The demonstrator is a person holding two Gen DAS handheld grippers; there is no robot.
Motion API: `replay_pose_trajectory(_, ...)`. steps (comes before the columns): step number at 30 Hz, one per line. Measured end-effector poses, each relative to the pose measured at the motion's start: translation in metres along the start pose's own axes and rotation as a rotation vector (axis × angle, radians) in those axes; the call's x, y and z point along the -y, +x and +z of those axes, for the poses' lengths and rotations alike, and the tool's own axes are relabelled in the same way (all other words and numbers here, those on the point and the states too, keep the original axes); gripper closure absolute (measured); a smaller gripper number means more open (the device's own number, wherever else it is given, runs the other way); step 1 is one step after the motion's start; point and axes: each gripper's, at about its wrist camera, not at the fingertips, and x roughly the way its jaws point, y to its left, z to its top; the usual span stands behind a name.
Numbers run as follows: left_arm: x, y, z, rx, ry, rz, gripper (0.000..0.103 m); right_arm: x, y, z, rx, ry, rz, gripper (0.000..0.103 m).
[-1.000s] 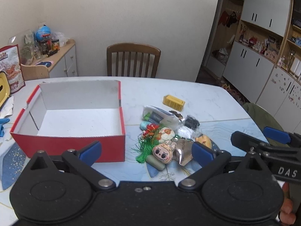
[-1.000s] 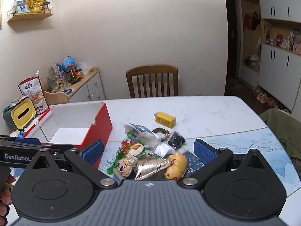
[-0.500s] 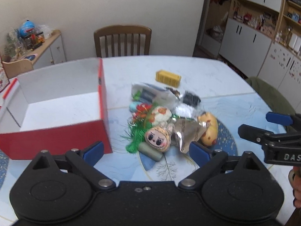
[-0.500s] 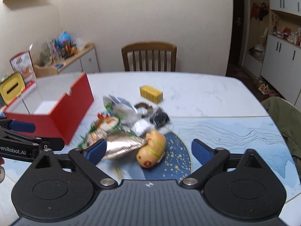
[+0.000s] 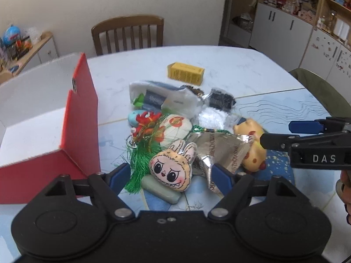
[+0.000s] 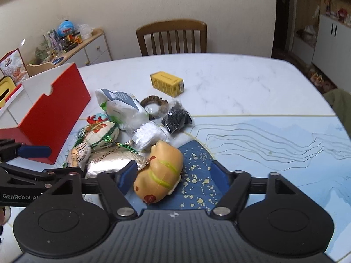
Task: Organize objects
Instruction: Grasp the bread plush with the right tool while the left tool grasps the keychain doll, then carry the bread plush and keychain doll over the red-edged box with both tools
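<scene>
A heap of small items lies beside an open red box (image 5: 80, 118) (image 6: 54, 114). My left gripper (image 5: 170, 176) is open, its pads on either side of a plush bunny face (image 5: 172, 167) that rests on a green bar (image 5: 161, 191). A silver foil packet (image 5: 221, 151) (image 6: 109, 160) lies just right of the bunny. My right gripper (image 6: 173, 175) is open around a yellow squishy pig (image 6: 161, 175) (image 5: 252, 149). Behind are an embroidered pouch with green tassel (image 5: 173, 129), a white plastic bag (image 5: 166, 100), a black packet (image 6: 176, 116) and a yellow carton (image 5: 185, 73) (image 6: 167, 83).
A wooden chair (image 5: 128, 34) stands at the table's far side. A low cabinet with clutter (image 6: 72, 43) sits back left, white cupboards (image 5: 291, 26) back right. An olive-green chair back (image 5: 322, 89) sits at the table's right edge. The marble tabletop (image 6: 230, 83) stretches beyond the heap.
Both grippers have come down and forward onto the heap. The left one now straddles the plush bunny face, the right one the yellow pig. The items themselves have stayed put.
</scene>
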Motion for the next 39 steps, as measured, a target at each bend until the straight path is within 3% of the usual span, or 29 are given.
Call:
replay_pose_trajectory(2, -0.003, 0.007, 0.001, -0.020, -0.026, 0.000, 0.034, 0.004, 0.007, 0.002, -0.017, 0.027, 0.011, 0.040)
replay_pose_trajectory(7, -0.007, 0.017, 0.004, -0.038, -0.049, -0.010, 0.041, 0.009, 0.018, 0.008, -0.036, 0.068, 0.048, 0.044)
replay_pose_trajectory(17, -0.010, 0.024, 0.007, -0.056, -0.089, -0.023, 0.058, 0.023, 0.036, 0.013, -0.091, 0.216, 0.146, 0.063)
replay_pose_trajectory(23, -0.011, 0.025, 0.009, -0.058, -0.102, -0.022, 0.060, 0.033, 0.034, 0.012, -0.105, 0.303, 0.193, 0.067)
replay_pose_trajectory(39, -0.004, -0.005, 0.006, -0.019, -0.094, -0.023, 0.061, 0.037, -0.016, 0.000, -0.044, 0.241, 0.130, 0.068)
